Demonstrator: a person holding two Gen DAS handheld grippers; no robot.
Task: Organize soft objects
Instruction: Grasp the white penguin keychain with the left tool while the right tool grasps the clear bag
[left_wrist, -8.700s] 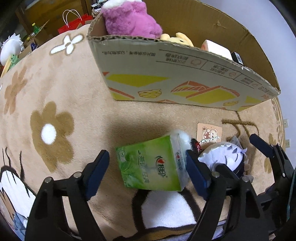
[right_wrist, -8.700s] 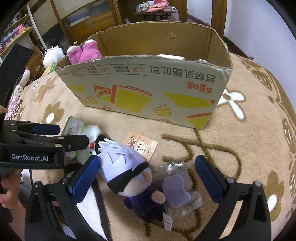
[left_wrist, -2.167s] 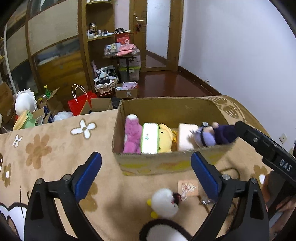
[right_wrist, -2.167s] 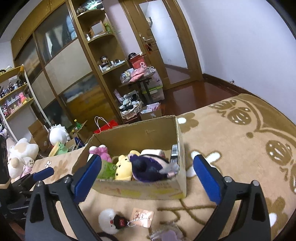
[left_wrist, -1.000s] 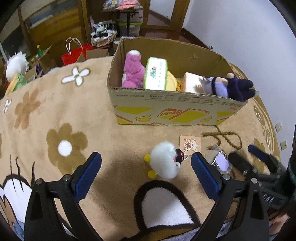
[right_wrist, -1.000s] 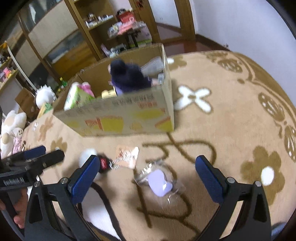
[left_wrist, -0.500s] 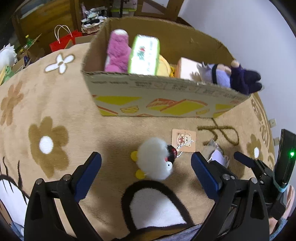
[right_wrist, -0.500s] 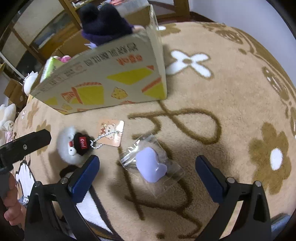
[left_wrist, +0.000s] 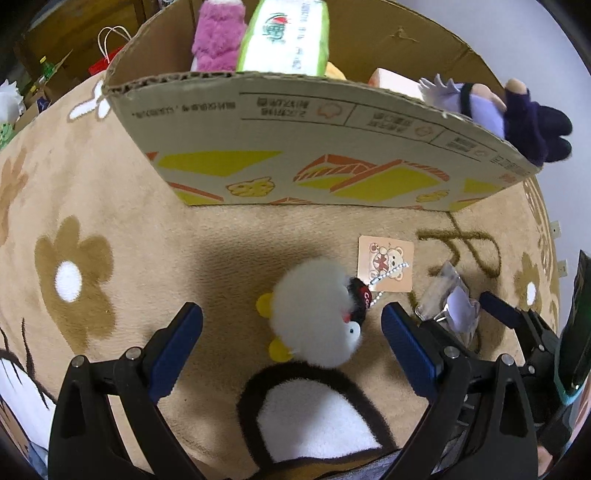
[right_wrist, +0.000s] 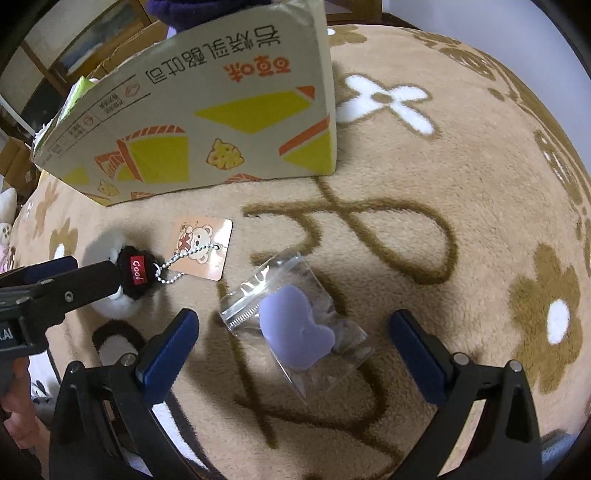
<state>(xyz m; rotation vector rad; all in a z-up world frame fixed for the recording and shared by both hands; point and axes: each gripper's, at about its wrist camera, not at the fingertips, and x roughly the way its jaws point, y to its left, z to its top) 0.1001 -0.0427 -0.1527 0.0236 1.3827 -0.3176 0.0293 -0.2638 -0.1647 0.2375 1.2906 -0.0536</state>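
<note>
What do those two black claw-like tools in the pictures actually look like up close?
Each hand-held gripper, left and right, is a black plastic frame forking into two angular fingers with silver screws. Blue rubbery pads line the inner fingertips. A green-lit black box rides on the right one.

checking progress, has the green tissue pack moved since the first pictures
Yes. The green tissue pack then lay on the rug in front of the cardboard box; now it stands inside it.

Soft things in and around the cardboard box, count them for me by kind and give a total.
Plush toys: 4, pink plush, yellow plush, purple-clad doll, white fluffy keychain plush.
Tissue packs: 2, green, peach.
Bagged purple heart pad: 1.
Total: 7.
</note>
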